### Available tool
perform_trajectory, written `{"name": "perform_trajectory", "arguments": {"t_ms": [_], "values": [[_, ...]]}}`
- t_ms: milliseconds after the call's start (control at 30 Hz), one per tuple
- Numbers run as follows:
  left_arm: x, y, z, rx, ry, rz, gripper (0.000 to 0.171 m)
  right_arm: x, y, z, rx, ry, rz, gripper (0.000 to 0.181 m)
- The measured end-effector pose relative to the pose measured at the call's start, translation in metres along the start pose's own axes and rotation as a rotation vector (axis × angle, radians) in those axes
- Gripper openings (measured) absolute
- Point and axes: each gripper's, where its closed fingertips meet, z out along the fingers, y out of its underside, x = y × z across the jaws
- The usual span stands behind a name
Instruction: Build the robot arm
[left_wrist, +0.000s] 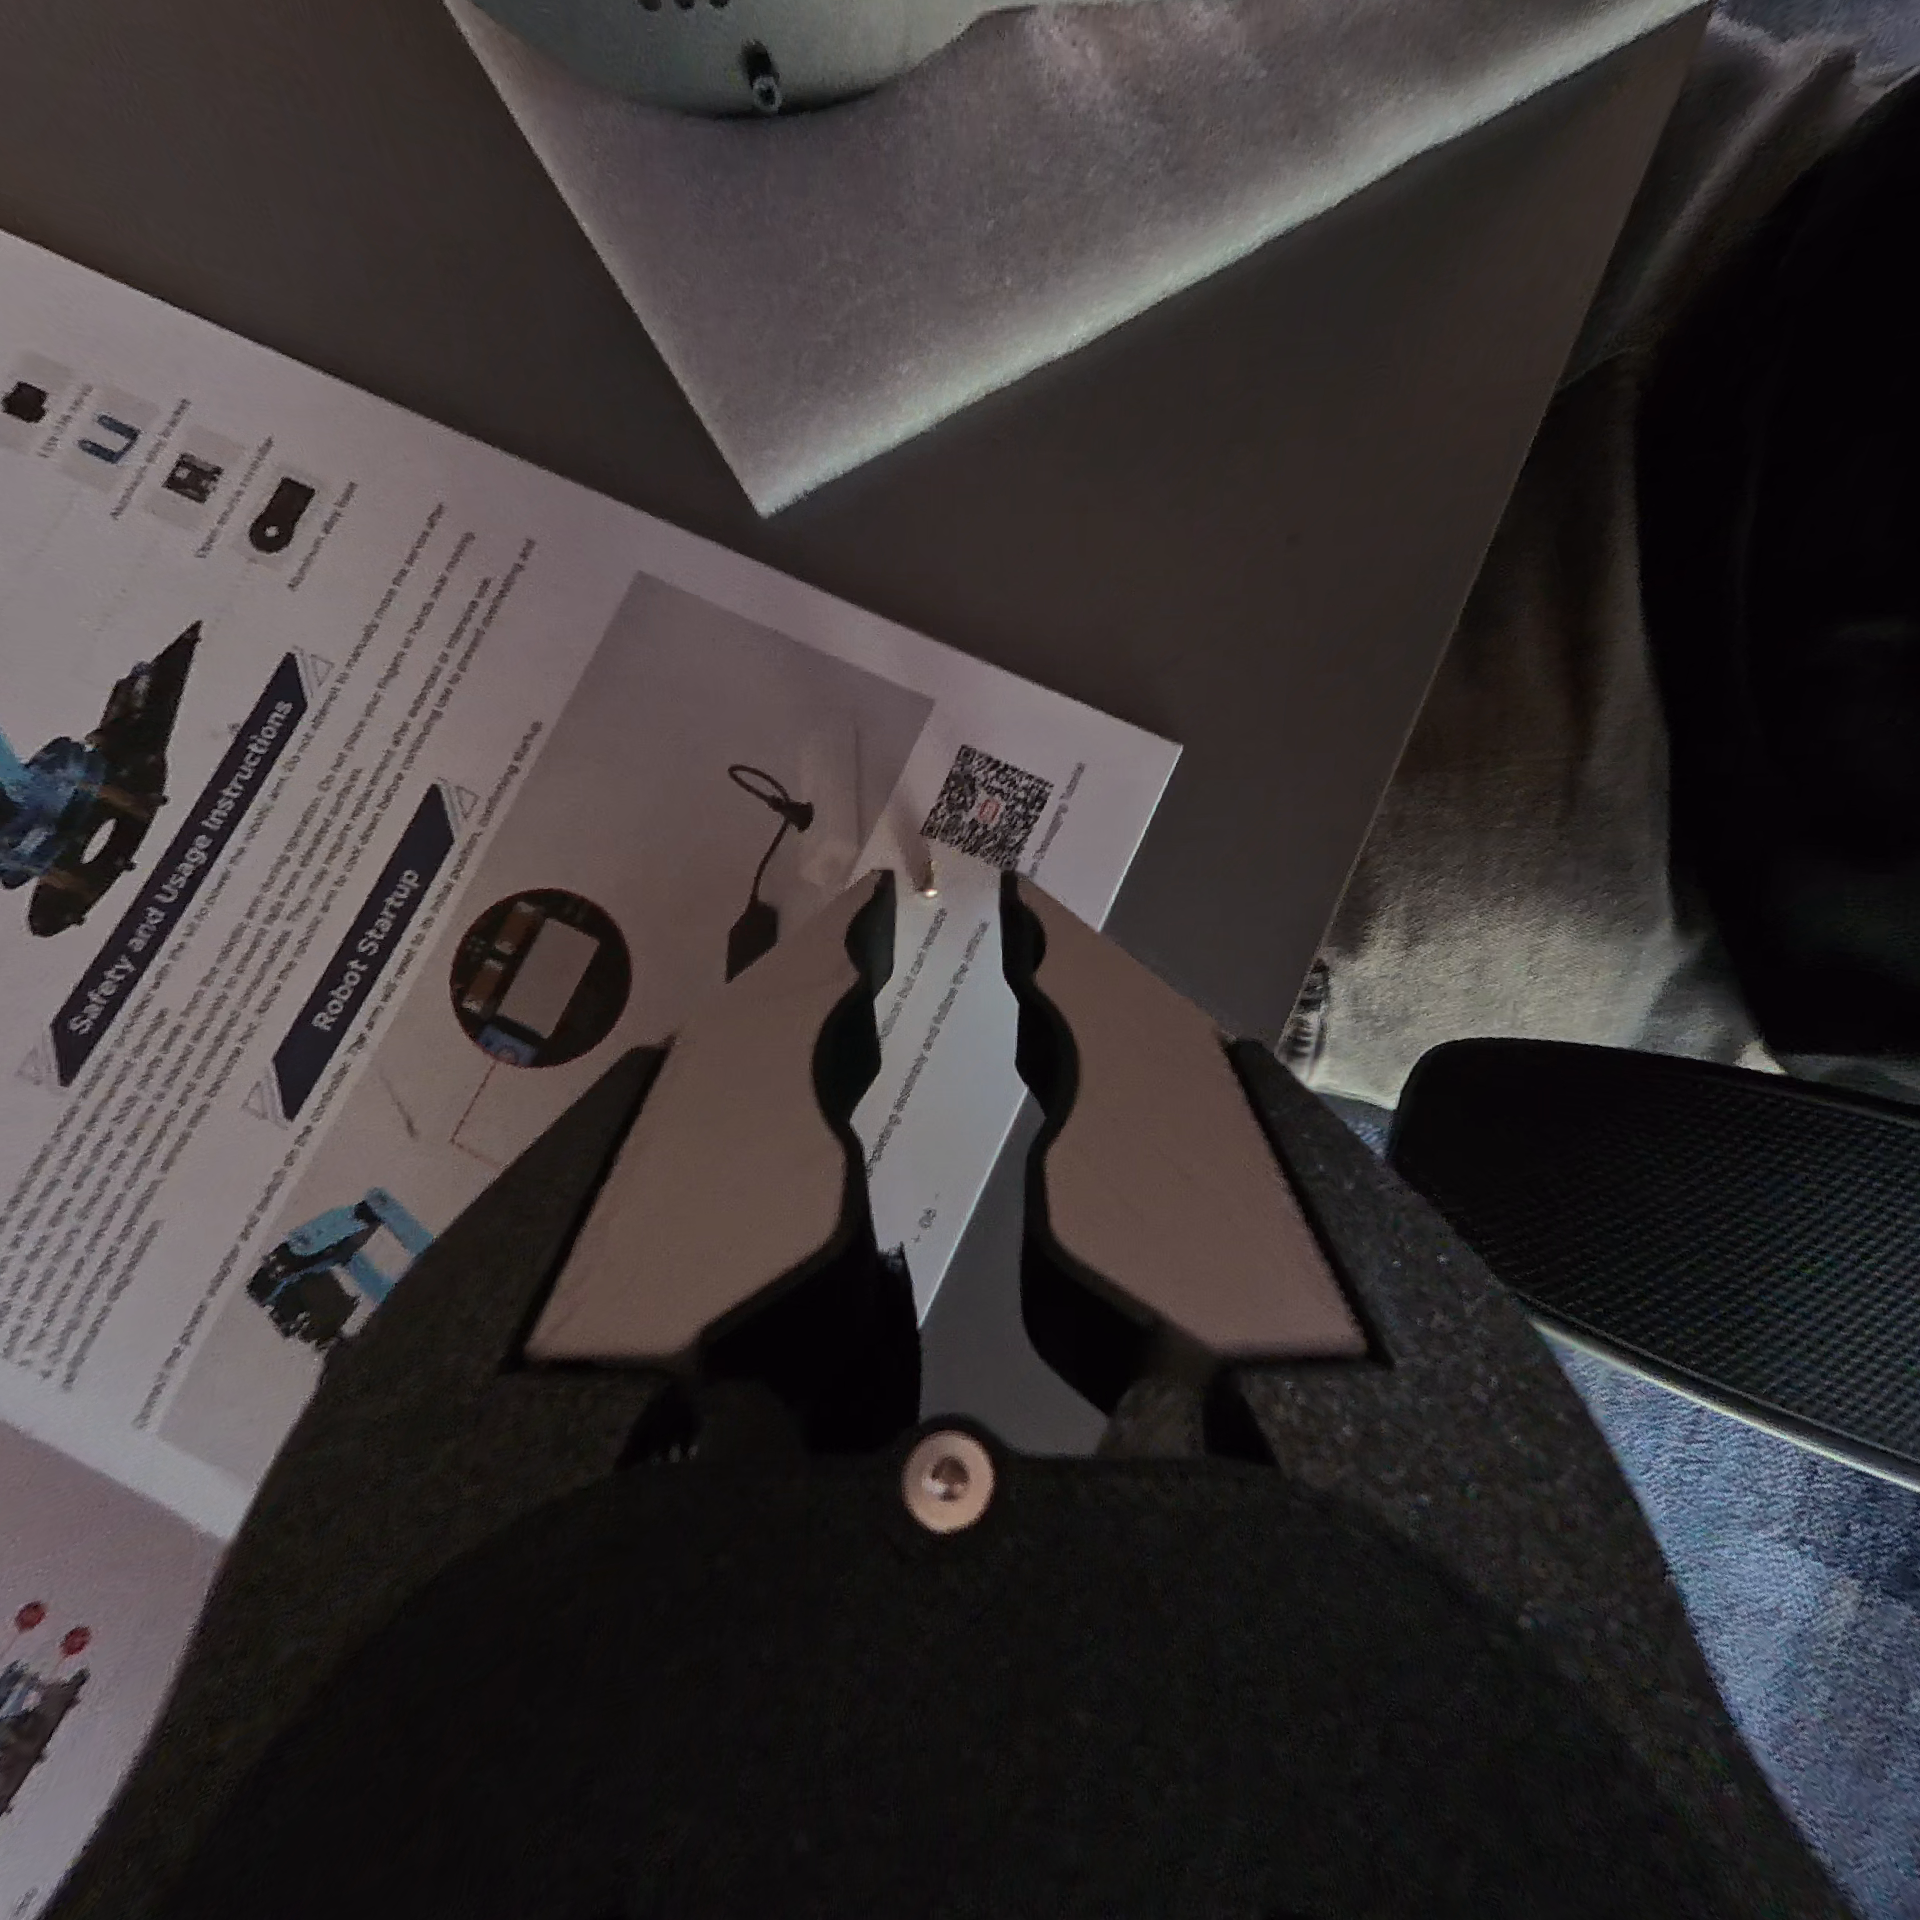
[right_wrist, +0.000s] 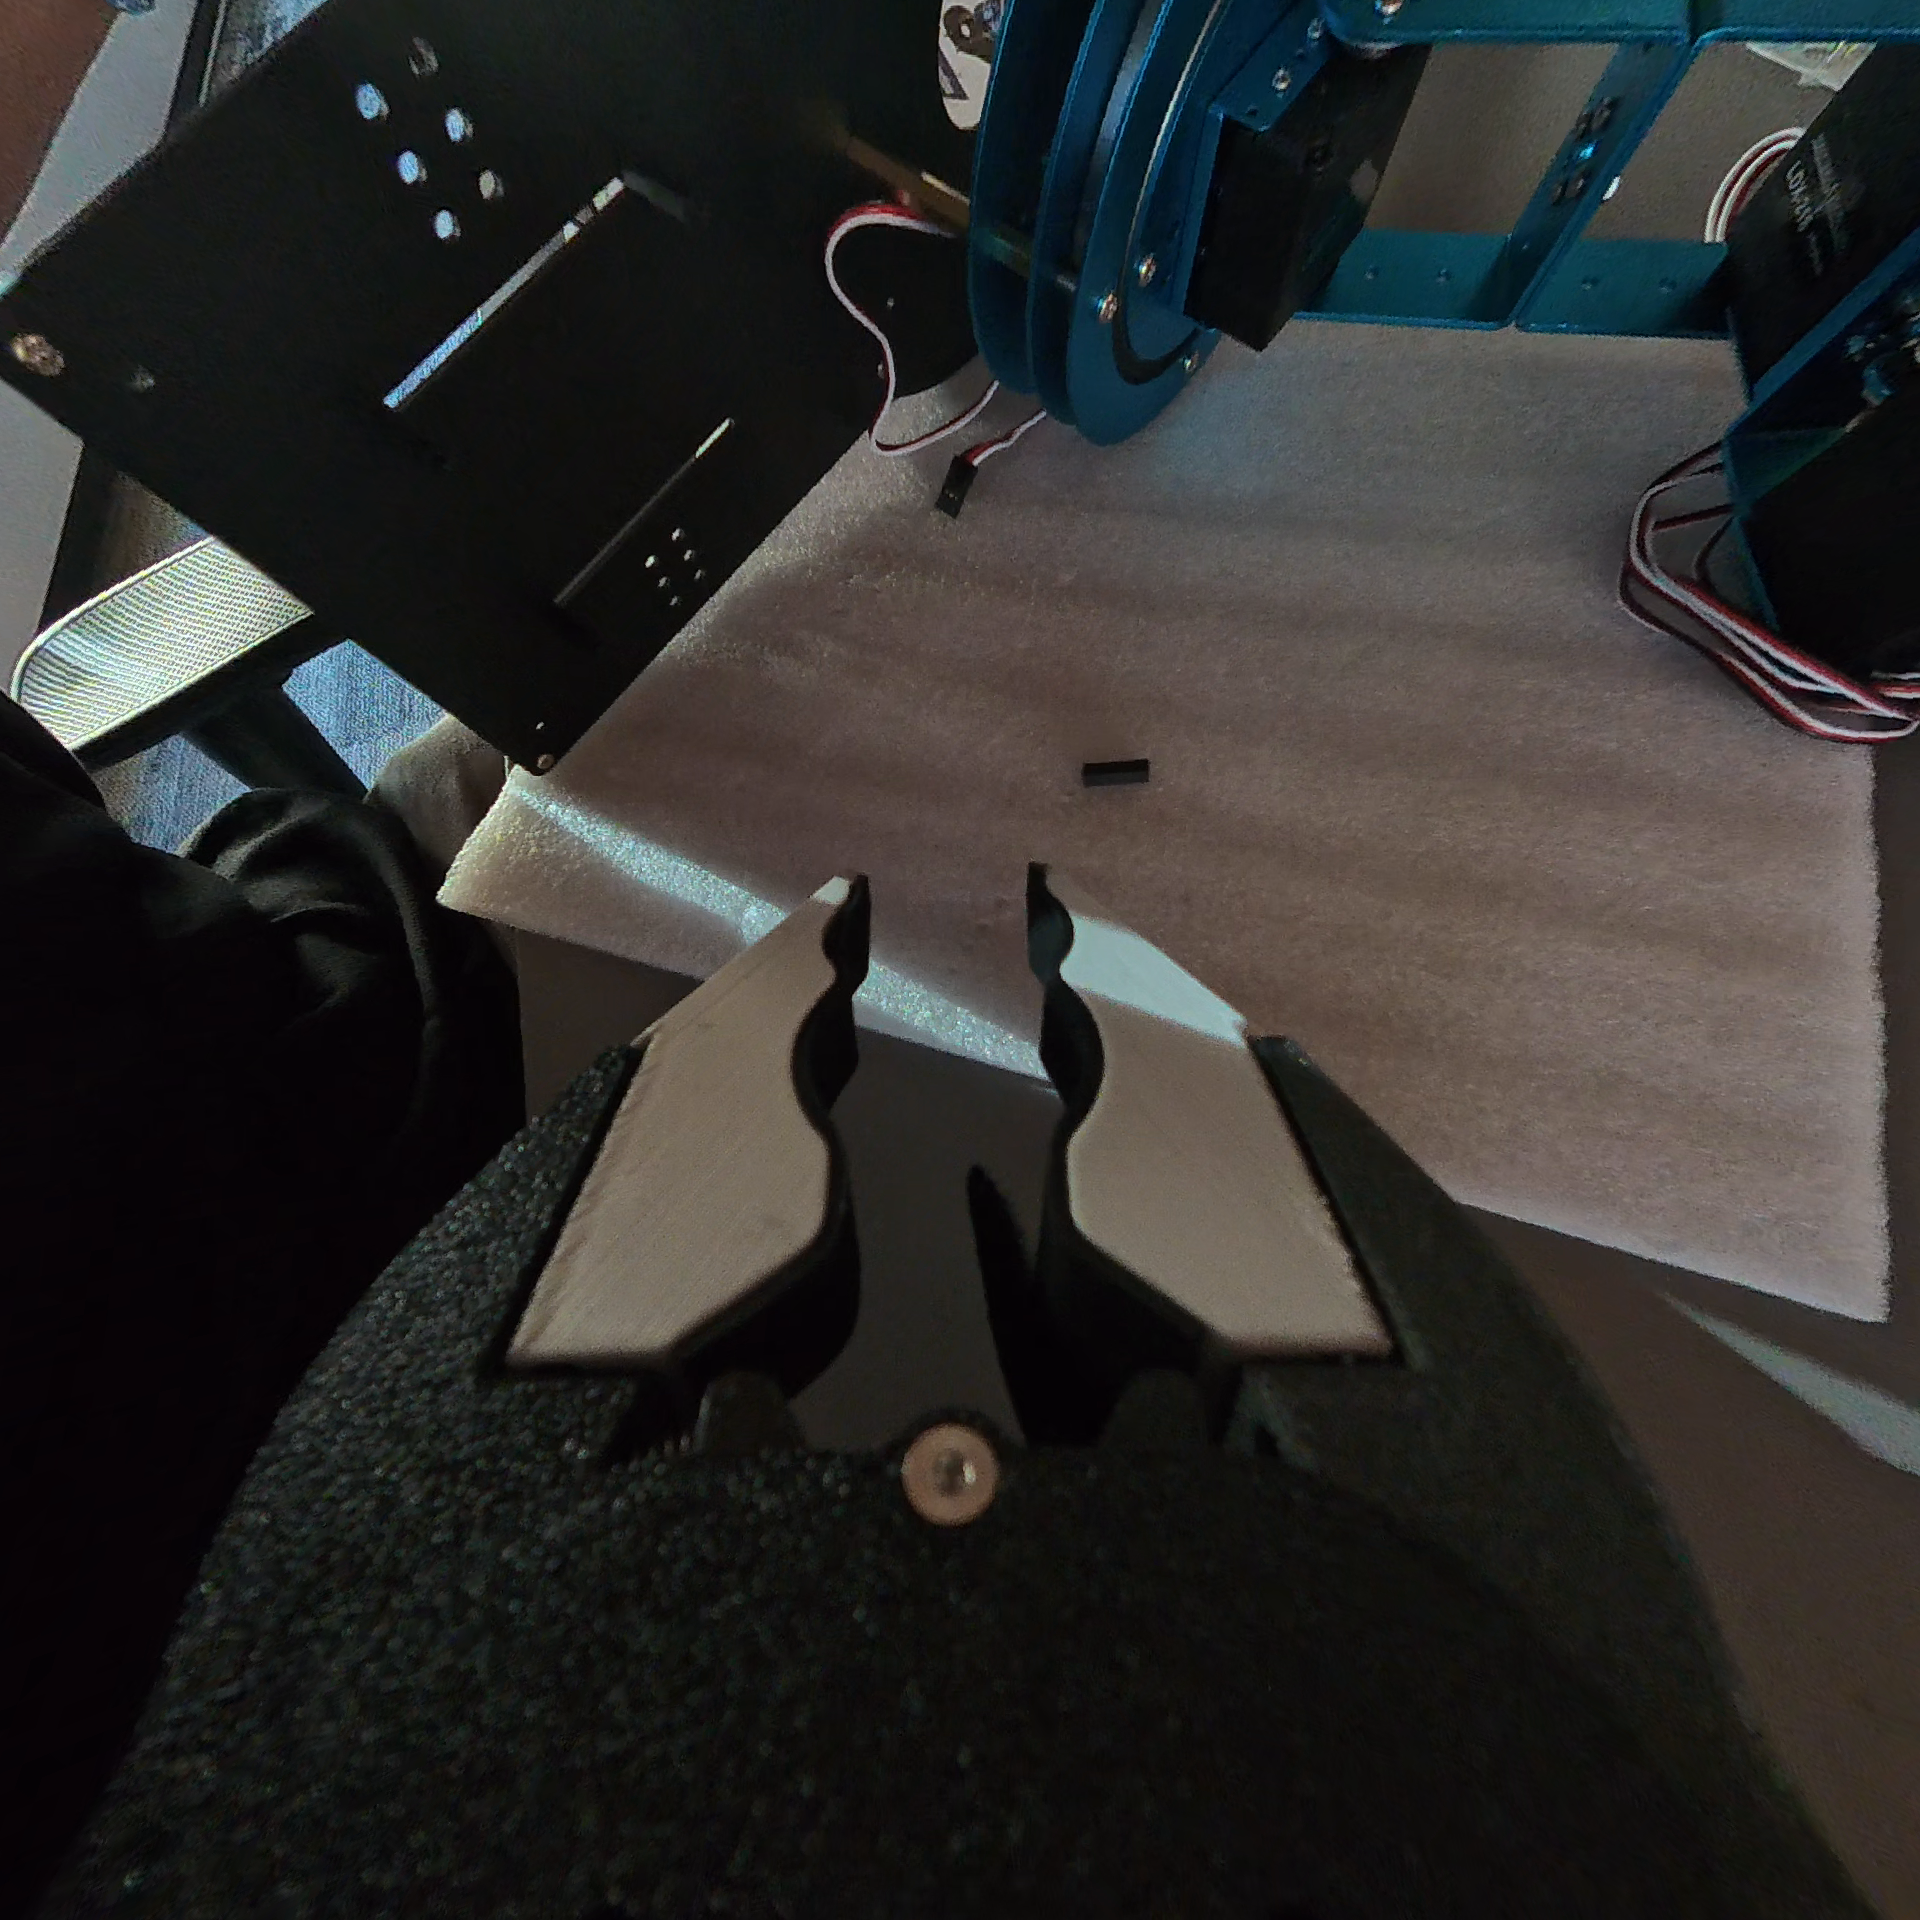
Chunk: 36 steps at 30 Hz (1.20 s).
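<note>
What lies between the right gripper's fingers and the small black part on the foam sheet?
Nothing visible. The right gripper is open above the foam sheet, and only bare foam separates it from the small black part.

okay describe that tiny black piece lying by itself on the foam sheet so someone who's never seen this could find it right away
Start at the pale foam sheet in the right wrist view. A blue metal frame stands at its far edge. Nearer, just beyond the open right tool, lies a short black bar. Unlike the black plug near the frame, no wire is attached to it.
</note>
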Motion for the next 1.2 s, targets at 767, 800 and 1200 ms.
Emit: {"name": "perform_trajectory", "arguments": {"t_ms": [767,800,1200], "values": [[-0.004,-0.008,0.011,0.044,0.002,-0.06,0.009,-0.002,0.007,0.002,-0.032,-0.021,0.005,0.029],[-0.004,-0.008,0.011,0.045,0.005,-0.058,0.009,-0.002,0.007,0.001,-0.033,-0.02,0.005,0.029],[-0.006,-0.01,0.013,0.016,0.028,-0.03,0.004,-0.003,0.01,0.0,-0.044,-0.023,0.0,0.029]]}}
